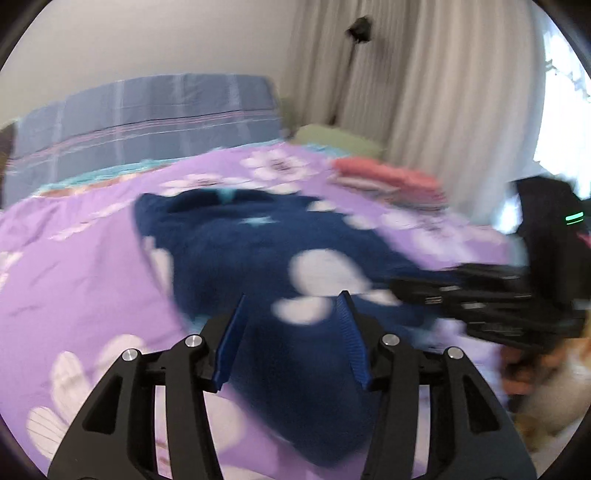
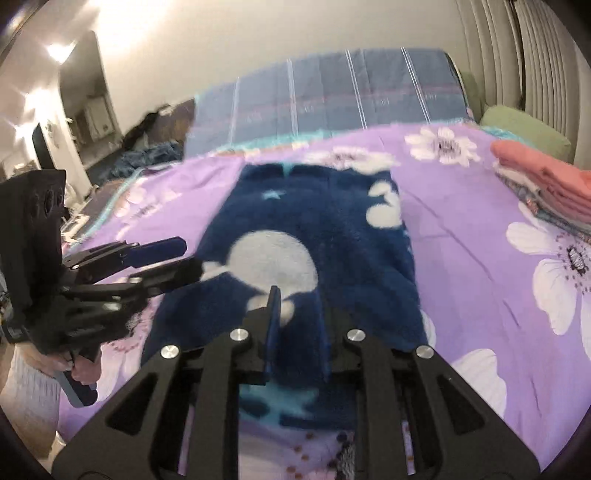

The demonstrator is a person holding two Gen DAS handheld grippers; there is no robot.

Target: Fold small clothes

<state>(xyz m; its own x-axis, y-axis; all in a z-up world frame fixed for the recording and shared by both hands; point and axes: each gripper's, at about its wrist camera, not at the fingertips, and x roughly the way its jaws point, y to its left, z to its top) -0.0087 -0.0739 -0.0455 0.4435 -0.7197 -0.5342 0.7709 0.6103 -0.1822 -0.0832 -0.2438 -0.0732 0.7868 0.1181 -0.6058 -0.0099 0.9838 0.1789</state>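
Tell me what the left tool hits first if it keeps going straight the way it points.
Most likely the navy fleece garment lying on the purple floral bedspread: the left tool, open and empty, aims down at its near part. Blur leaves depth uncertain.

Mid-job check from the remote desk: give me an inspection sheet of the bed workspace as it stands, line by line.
Surface: purple floral bedsheet, lightly creased.
Job's things: navy fleece garment with white patches, lying flat on the sheet; folded stack of pink clothes at the bed's far right.
Clutter: green pillow and blue striped bedding at the head of the bed.
Grippers: left gripper open above the garment's near edge, nothing between its pads; right gripper slightly open, the fleece behind it, no grip visible.
Cables: nothing seen.
Surroundings: pale curtains; dark stand by the wall; pictures blurred.
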